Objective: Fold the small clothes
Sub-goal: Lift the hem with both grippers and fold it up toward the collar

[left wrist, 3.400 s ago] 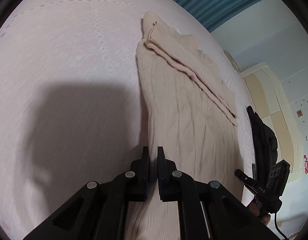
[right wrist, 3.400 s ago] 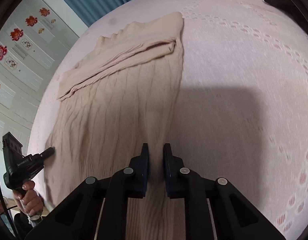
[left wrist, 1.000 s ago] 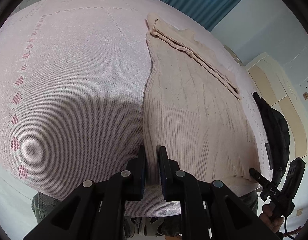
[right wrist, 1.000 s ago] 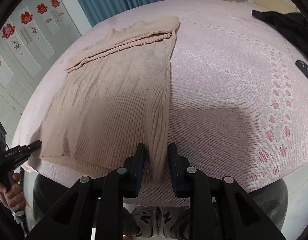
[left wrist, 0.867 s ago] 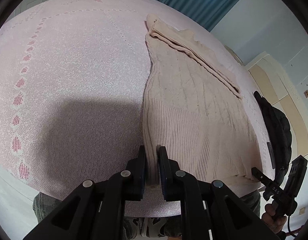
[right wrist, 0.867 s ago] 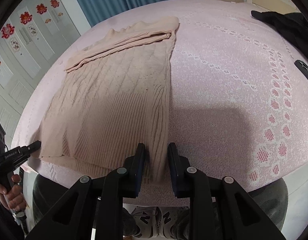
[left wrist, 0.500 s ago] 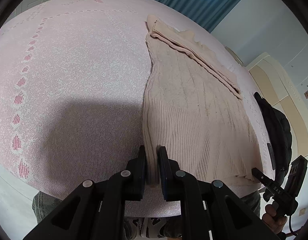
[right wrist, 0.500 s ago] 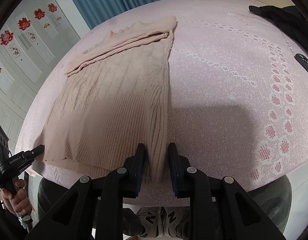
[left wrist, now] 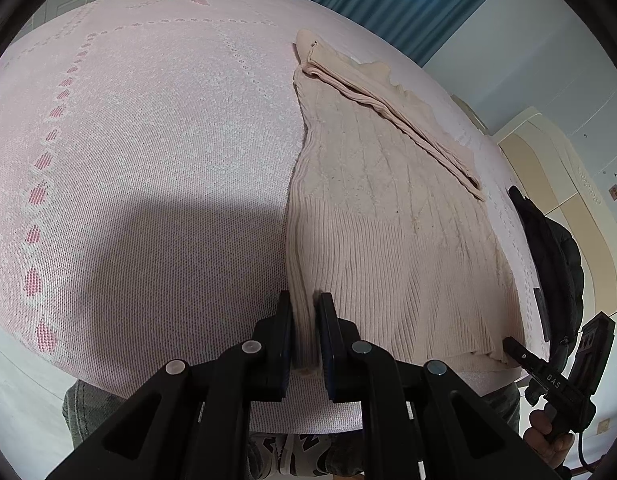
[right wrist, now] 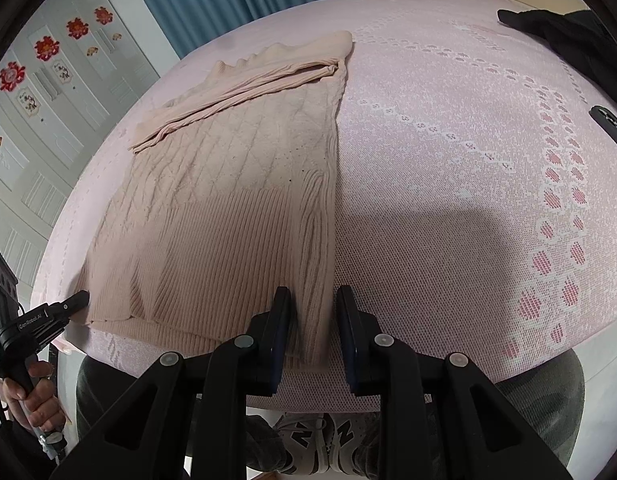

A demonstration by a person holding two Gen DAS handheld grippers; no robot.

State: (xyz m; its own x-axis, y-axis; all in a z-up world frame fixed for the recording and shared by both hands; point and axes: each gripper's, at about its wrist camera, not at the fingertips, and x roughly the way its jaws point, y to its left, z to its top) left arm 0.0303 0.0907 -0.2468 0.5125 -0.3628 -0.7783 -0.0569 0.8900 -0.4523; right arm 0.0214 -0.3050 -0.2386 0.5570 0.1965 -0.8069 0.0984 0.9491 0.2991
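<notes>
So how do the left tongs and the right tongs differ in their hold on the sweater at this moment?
The left tongs pinch the hem corner of the sweater at its left edge, jaws nearly together; the right tongs take the opposite corner with a wider gap and a thicker bunch of ribbing. The left tongs' fabric fills the gap; the right tongs show some space beside theirs. Both hold the hem at the bed's near edge.

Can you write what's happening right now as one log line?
left gripper: shut on sweater hem | right gripper: shut on hem | bed

Wrist views — close, angled down, sharing sweater hem
</notes>
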